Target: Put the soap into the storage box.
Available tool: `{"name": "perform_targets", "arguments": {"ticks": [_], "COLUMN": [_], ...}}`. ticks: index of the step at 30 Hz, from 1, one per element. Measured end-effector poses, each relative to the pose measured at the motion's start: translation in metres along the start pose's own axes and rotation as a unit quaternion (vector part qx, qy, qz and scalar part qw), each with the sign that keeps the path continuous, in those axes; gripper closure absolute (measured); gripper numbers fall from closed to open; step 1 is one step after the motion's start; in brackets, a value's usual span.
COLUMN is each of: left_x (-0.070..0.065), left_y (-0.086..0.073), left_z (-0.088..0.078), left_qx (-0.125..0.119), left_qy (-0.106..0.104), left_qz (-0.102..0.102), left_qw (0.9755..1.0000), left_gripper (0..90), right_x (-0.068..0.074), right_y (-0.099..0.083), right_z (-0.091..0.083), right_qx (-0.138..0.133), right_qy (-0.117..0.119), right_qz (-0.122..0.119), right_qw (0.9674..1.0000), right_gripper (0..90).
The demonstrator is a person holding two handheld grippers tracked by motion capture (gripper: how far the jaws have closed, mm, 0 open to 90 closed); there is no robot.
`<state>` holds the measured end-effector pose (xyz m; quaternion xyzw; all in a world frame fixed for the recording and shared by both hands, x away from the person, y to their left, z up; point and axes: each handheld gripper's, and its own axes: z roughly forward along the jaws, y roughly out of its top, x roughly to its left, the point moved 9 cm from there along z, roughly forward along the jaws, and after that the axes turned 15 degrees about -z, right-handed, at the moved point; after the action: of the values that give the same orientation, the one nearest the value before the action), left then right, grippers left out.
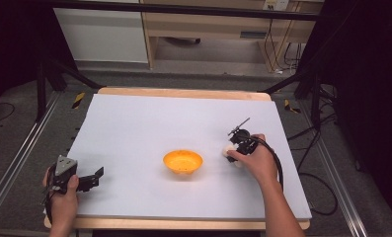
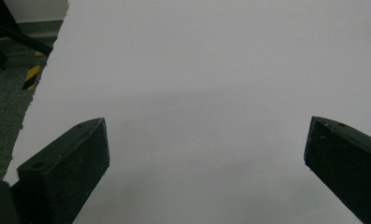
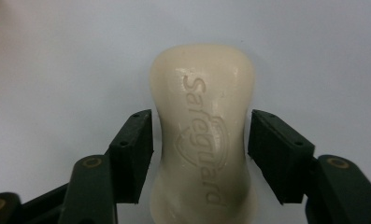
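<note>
A cream bar of soap [image 3: 203,126] is being straddled by the right gripper [image 3: 200,149], to the right of the orange bowl [image 1: 183,162] on the white table [image 1: 134,128]. The pinched waist of the bar is flanked by the two jaws, narrowed in close; the left pad looks to be just touching, while a thin gap is seen at the right, so no firm squeeze is judged yet. The waist is likely chosen so the slippery bar cannot slide out. Far left of the bowl, the left gripper [image 2: 206,158] is held wide and idle, nothing between its jaws
</note>
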<state>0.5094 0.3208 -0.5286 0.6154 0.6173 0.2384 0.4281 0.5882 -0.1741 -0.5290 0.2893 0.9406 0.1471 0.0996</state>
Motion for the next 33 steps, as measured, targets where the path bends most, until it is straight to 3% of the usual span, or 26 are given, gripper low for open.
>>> {"name": "perform_targets", "arguments": {"ticks": [5, 19, 33], "left_x": [-0.0001, 0.0000, 0.0000], "left_y": [0.0000, -0.0001, 0.0003], "left_z": [0.0000, 0.0001, -0.0002], "left_qx": [0.000, 0.000, -0.002], "left_qy": [0.000, 0.001, -0.003], "left_qz": [0.000, 0.000, -0.004], "left_qw": [1.0000, 1.0000, 1.0000], "left_gripper": [0.0, 0.0, 0.0], "right_x": [0.0005, 0.0021, 0.0016], "right_y": [-0.0036, -0.0057, -0.0064], "right_z": [0.0060, 0.0061, 0.0048], "right_qx": [0.004, -0.011, -0.028], "right_qy": [0.005, 0.002, 0.003], "right_qz": [0.001, 0.019, 0.019], "right_qw": [1.0000, 0.9998, 0.9994], "right_gripper": [48.0, 48.1, 49.6]}}
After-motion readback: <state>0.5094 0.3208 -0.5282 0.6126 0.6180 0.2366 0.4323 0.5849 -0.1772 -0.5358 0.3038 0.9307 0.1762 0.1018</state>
